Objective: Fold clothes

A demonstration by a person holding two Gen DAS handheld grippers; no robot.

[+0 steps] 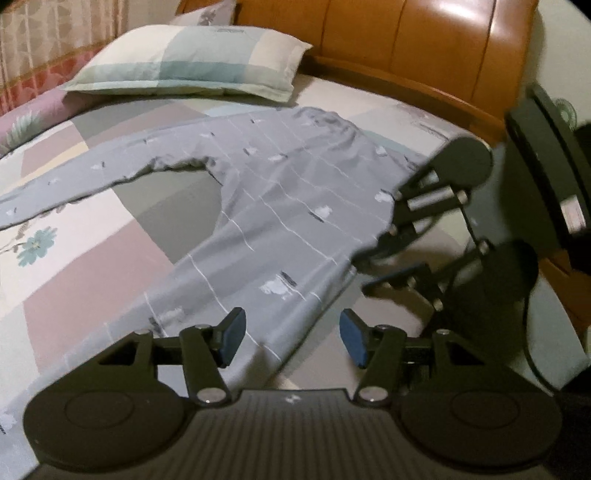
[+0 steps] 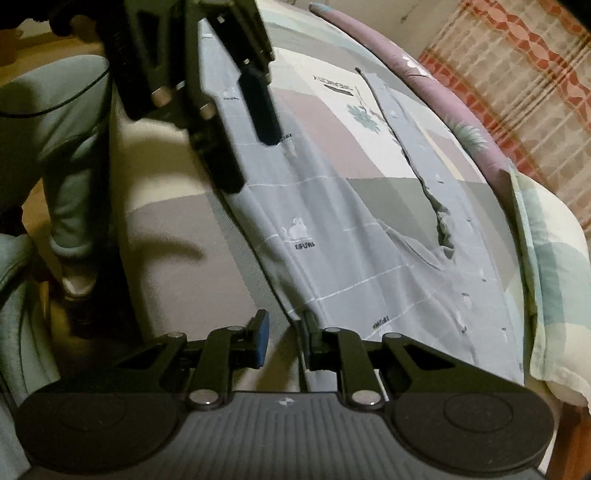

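A: Surface and room?

B: Bed [image 1: 92, 258] under a patchwork sheet of pink, grey and cream blocks with teal flowers. Glossy wooden headboard [image 1: 406, 55] at the far end. Patterned curtain [image 1: 48, 40] along the far side. Dim indoor light. At the near side, in the right wrist view, a person's leg [image 2: 74, 147] in pale cloth, standing on the floor.

A: Clothing?

B: Grey trousers [image 1: 295, 184] with thin white lines and small white figures, spread flat on the sheet, legs splayed apart in a V.

A: Position against the grippers?

B: Left gripper [image 1: 293, 339] poised over the nearer trouser leg, blue pads well apart, cloth lying below and between them, untouched by either pad. Nothing held. Right gripper [image 2: 284, 341] at the trousers' outer edge, closer to the waist. Only a narrow gap between its jaws, bare sheet showing through it. Cloth edge running up to one finger; no grip visible.

A: Counts?

B: One pair of trousers, two legs. Two grippers. Two pillows: a checked pillow [image 1: 192, 62] in cream and teal, and a second pillow [image 1: 210, 11] half hidden behind it. One headboard, one curtain.
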